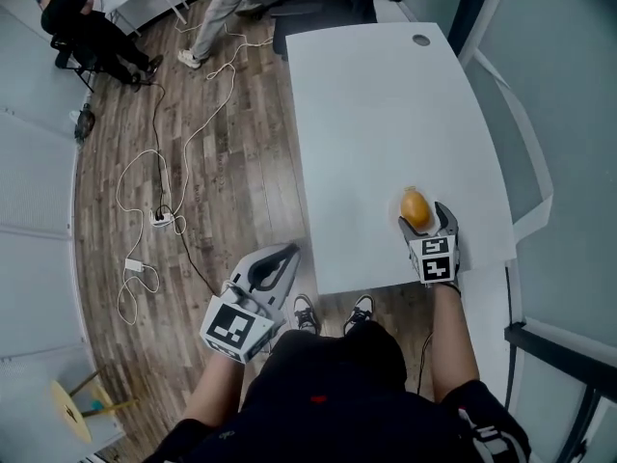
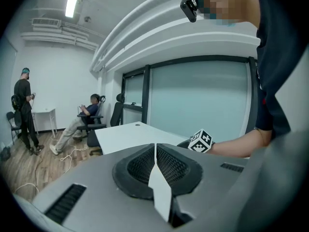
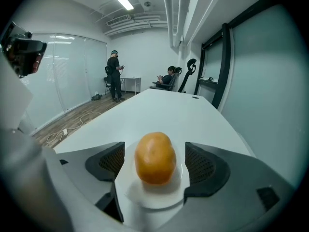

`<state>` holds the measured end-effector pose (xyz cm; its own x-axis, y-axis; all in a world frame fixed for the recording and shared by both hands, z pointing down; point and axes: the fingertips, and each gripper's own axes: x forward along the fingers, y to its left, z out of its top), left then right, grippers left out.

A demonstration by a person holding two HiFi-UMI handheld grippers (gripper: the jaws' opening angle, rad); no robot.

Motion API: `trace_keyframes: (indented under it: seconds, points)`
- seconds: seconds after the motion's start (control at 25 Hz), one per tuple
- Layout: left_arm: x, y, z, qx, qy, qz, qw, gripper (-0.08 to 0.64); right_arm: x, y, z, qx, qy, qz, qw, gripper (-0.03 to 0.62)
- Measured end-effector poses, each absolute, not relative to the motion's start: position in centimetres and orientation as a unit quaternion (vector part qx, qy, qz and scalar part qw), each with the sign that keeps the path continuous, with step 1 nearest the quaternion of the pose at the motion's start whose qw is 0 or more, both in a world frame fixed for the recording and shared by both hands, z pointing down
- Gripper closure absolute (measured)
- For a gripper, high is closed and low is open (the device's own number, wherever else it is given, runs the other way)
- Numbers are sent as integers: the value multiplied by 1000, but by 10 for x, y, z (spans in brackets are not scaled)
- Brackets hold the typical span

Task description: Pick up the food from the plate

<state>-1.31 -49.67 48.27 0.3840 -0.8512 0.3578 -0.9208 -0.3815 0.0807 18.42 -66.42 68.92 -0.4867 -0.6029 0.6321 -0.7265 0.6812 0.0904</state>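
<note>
Orange food (image 3: 155,158) on white plate (image 3: 150,196), between wide jaws of right tool (image 3: 154,151), apparently untouched; left tool (image 2: 155,158) closed.

A white tabletop (image 1: 386,114) juts over a wood-plank floor (image 1: 241,181) strewn with looping white cables (image 1: 198,133) and a power strip (image 1: 162,219). Beyond, a person in black (image 2: 22,110) stands beside a small white table (image 2: 44,112); another person (image 2: 87,112) sits in an office chair (image 2: 94,125).

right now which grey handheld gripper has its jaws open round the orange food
The right gripper: its jaws stand apart either side of the round orange food on the white plate. The left gripper has its jaws together, empty.
</note>
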Motion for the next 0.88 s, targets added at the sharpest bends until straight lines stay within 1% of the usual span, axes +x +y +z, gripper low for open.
trace_keyframes:
  seconds: [0.2, 0.32, 0.44, 0.6, 0.72, 0.88]
  points:
    - [-25, -489, 496, 795, -569, 138, 156, 531, 182, -679, 731, 369, -845, 103, 373, 221]
    - [-33, -486, 498, 788, -579, 135, 156, 531, 179, -683, 736, 375, -841, 101, 376, 222]
    - [-39, -484, 494, 789, -581, 128, 152, 531, 171, -684, 720, 386, -848, 87, 353, 222]
    - [-46, -481, 480, 796, -577, 117, 138, 530, 161, -676, 678, 395, -858, 63, 323, 222]
    - [-49, -481, 465, 806, -571, 104, 119, 531, 157, -668, 635, 408, -863, 50, 293, 222]
    - [-49, -483, 437, 822, -558, 86, 76, 531, 157, -653, 572, 433, -868, 36, 241, 222]
